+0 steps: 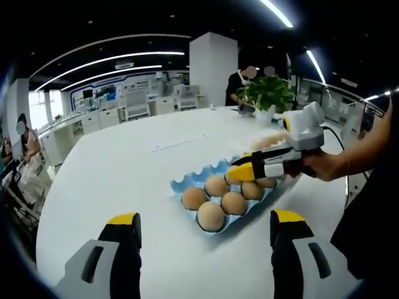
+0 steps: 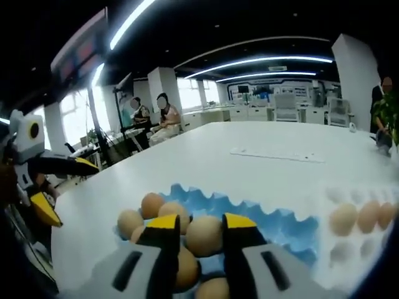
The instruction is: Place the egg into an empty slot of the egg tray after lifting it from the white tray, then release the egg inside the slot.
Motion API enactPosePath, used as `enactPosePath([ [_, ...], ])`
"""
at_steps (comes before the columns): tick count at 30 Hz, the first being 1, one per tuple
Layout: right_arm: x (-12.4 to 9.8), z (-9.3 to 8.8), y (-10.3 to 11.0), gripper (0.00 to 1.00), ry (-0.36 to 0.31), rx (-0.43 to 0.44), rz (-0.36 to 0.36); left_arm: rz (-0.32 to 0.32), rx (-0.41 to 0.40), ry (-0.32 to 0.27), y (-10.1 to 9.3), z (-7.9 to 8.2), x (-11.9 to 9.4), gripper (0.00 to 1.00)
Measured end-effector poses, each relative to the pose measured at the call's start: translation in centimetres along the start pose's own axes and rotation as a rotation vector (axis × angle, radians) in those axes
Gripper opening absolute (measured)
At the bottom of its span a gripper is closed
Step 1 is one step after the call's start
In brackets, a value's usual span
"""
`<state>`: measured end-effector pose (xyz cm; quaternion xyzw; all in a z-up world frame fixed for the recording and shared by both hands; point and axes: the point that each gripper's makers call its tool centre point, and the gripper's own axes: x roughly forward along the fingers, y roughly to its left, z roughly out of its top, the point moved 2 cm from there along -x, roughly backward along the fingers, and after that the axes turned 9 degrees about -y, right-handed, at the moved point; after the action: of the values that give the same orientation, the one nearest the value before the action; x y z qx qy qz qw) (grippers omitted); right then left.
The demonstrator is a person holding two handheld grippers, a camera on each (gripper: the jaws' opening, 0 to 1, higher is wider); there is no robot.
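Egg (image 2: 204,235), tan, sits between right tongs (image 2: 201,232) over blue moulded egg tray (image 2: 293,227); tongs look pinched on it, though contact is hard to confirm. Lower straight into an empty slot, then ease apart w/o nudging neighbours. White tray (image 2: 358,240) w/ more eggs lies right. Left tongs (image 1: 206,229) spread, idle over white worktop (image 1: 124,168).

No text, label, brand, number or sign can be read in either view. A display wall (image 1: 128,84) in the upper left of the left gripper view carries markings, but they are too small and blurred to make out.
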<state>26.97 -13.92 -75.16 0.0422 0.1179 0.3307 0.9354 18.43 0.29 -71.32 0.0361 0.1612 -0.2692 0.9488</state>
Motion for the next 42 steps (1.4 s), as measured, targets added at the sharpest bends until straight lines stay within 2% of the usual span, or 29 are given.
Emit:
enactPosePath([
  [7,-1.2,0.2,0.0,0.27,-0.008,-0.021,0.010,0.001,-0.003,-0.003,0.0,0.0,0.0,0.86],
  [19,-2.6,0.6,-2.2,0.26,-0.028,-0.017,-0.052,0.000,-0.003,-0.002,-0.3,0.2,0.0,0.86],
  [24,-3.8,0.7,-3.9,0.26,-0.036,-0.009,-0.104,0.010,0.004,-0.009,-0.3,0.4,0.0,0.86],
  [28,-5.2,1.1,-6.3,0.26,-0.052,0.001,-0.173,0.011,0.004,-0.011,-0.3,0.6,0.0,0.86],
  [37,-7.6,1.4,-10.1,0.26,-0.063,-0.002,-0.277,0.006,0.004,-0.009,-0.6,0.7,0.1,0.86],
  [42,-10.0,1.6,-13.4,0.26,-0.079,0.017,-0.385,0.010,0.007,-0.005,-0.5,0.7,0.0,0.86],
])
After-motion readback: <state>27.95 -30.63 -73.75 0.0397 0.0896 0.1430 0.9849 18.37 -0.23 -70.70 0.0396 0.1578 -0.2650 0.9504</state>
